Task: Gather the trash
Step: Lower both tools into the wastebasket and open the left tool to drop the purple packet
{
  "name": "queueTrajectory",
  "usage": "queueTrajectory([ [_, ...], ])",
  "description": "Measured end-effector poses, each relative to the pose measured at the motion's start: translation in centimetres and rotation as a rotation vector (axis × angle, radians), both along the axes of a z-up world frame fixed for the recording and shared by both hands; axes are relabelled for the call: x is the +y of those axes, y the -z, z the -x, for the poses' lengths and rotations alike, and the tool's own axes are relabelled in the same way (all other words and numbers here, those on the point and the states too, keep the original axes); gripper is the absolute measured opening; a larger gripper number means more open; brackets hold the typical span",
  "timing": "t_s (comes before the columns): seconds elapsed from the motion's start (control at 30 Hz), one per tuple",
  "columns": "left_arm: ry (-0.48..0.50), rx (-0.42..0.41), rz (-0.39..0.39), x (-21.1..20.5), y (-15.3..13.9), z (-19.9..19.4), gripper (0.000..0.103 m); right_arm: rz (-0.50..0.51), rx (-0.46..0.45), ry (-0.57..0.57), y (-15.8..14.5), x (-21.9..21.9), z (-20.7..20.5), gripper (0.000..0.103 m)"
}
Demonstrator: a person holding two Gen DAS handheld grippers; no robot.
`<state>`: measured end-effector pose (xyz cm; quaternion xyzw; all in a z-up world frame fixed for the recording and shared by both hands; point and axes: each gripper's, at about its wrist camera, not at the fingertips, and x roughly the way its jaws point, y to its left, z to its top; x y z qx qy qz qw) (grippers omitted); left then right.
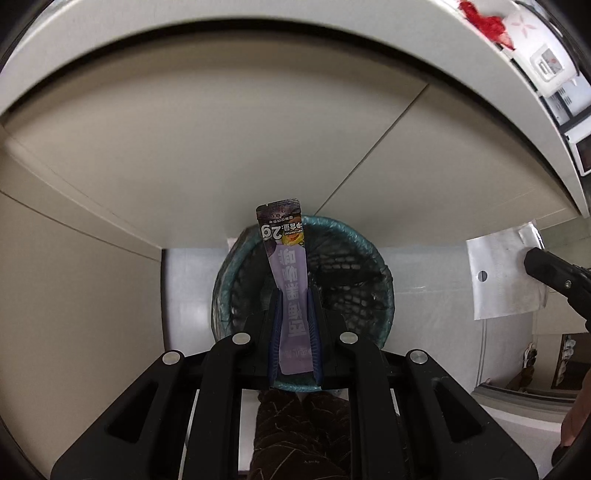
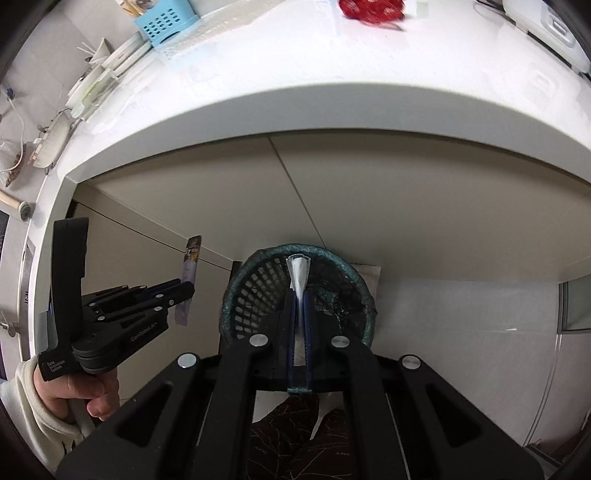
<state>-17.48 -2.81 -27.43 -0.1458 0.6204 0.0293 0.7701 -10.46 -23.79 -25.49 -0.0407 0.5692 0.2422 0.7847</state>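
My left gripper (image 1: pixel 294 295) is shut on a purple snack sachet (image 1: pixel 290 280) that stands upright between the jaws, above a round bin with a teal liner (image 1: pixel 373 258) on the floor. My right gripper (image 2: pixel 300 295) is shut on a white wrapper (image 2: pixel 300 271) held edge-on over the same bin (image 2: pixel 255 266). In the right wrist view the left gripper (image 2: pixel 184 291) with the sachet (image 2: pixel 191 258) is at the left. In the left wrist view the right gripper (image 1: pixel 535 264) holds the white wrapper (image 1: pixel 506 273) at the right.
The bin stands against beige cabinet doors (image 1: pixel 221 155) under a white countertop (image 2: pixel 295 74). On the counter are a red mesh bag (image 2: pixel 371 9), a blue basket (image 2: pixel 166 20) and dishes (image 2: pixel 55 136). My patterned trousers (image 2: pixel 295 435) are below the grippers.
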Motion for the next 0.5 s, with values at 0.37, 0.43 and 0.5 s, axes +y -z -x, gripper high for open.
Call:
queueTrajectory([
  [0.37,0.038,0.093,-0.038,-0.4,3.6,0.9,0.013,0.026,0.019,-0.003,1.6,0.8,0.0,0.003],
  [0.43,0.039,0.097,-0.032,-0.3,4.0,1.1,0.013,0.027,0.023,0.0,1.9,0.9,0.1,0.003],
  [0.5,0.043,0.097,-0.025,-0.4,4.3,1.2,0.013,0.028,0.03,0.003,2.0,1.1,0.1,0.003],
])
